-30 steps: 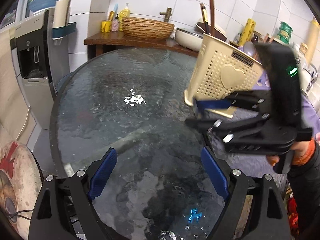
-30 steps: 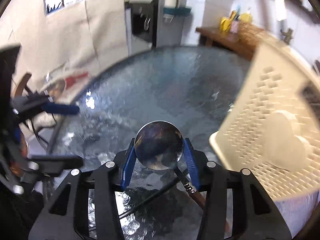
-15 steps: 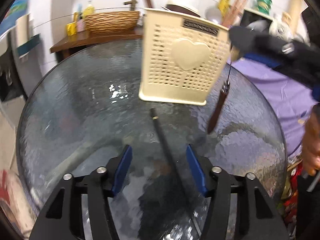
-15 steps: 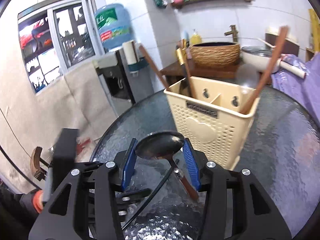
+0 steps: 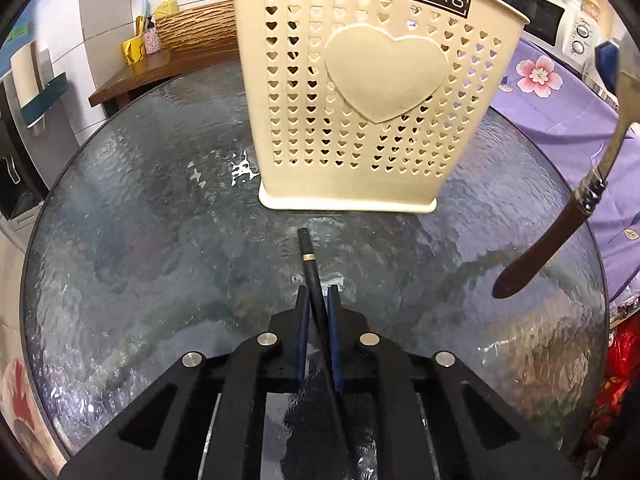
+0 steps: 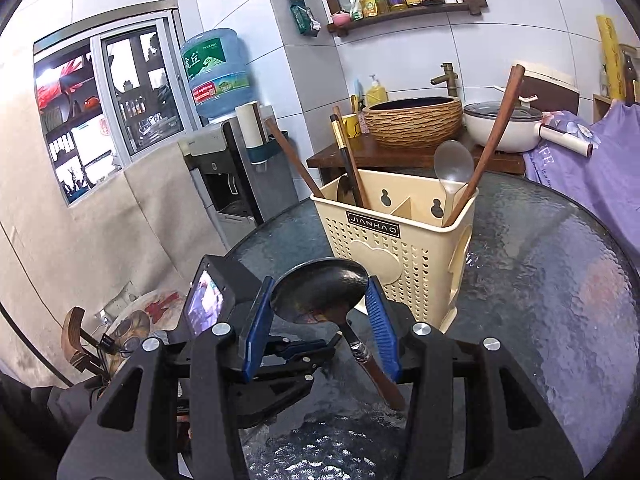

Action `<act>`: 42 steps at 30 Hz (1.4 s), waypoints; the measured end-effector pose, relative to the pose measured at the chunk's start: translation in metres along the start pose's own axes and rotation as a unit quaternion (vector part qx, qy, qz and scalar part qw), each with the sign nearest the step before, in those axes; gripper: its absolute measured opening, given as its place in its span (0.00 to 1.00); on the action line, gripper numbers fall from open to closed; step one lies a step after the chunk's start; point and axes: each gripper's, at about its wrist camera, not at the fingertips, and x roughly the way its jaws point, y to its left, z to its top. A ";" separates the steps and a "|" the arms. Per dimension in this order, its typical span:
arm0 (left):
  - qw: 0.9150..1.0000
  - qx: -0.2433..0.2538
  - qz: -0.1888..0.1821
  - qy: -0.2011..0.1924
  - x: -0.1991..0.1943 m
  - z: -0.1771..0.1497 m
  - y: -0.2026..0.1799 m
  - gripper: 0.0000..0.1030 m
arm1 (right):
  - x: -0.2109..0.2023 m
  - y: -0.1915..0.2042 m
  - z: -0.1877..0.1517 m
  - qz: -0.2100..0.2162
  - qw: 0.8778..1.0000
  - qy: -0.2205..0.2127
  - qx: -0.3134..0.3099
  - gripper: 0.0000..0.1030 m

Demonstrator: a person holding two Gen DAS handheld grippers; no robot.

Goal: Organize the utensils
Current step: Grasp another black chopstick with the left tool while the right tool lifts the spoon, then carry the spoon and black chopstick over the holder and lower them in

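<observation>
A cream perforated utensil holder point(image 5: 360, 100) stands on the round glass table point(image 5: 140, 220); it also shows in the right wrist view point(image 6: 400, 244) with chopsticks point(image 6: 348, 160), wooden sticks and a spoon point(image 6: 452, 164) in its compartments. My left gripper point(image 5: 317, 298) is shut on a black chopstick point(image 5: 310, 268) that lies on the glass, tip toward the holder. My right gripper point(image 6: 320, 292) is shut on the bowl of a metal spoon point(image 6: 320, 286) with a brown wooden handle point(image 5: 540, 248), held above the table just in front of the holder.
A wooden counter point(image 6: 400, 152) behind the table carries a woven basin point(image 6: 414, 120) and a white pot point(image 6: 504, 124). A water dispenser point(image 6: 224, 152) stands to the left. A purple flowered cloth point(image 5: 560, 92) covers things at the right.
My left gripper has closed on the black chopstick and moved closer to the holder. My right gripper has lifted the spoon higher toward the holder.
</observation>
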 end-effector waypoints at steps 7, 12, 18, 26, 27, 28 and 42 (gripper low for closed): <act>1.000 -0.003 0.007 0.000 0.001 0.001 -0.005 0.07 | -0.001 -0.001 -0.003 0.001 1.000 -0.001 0.000 0.45; 1.000 -0.011 0.002 -0.007 -0.001 0.007 -0.002 0.07 | -0.003 -0.001 -0.003 -0.001 1.000 -0.004 0.001 0.45; 0.998 -0.020 -0.016 -0.054 -0.035 0.013 0.001 0.07 | -0.010 -0.005 0.000 0.001 1.000 -0.010 0.007 0.45; 0.988 -0.028 -0.043 -0.143 -0.103 0.023 0.009 0.07 | -0.024 -0.006 0.011 0.021 0.999 -0.024 0.024 0.45; 0.987 -0.027 -0.045 -0.155 -0.114 0.024 0.010 0.07 | -0.025 -0.005 0.012 0.023 0.999 -0.025 0.025 0.45; 0.985 -0.025 -0.047 -0.162 -0.121 0.024 0.010 0.07 | -0.027 -0.004 0.012 0.024 0.999 -0.026 0.024 0.45; 0.971 -0.008 -0.070 -0.229 -0.181 0.048 0.004 0.07 | -0.047 0.015 0.050 0.059 0.997 -0.044 0.014 0.45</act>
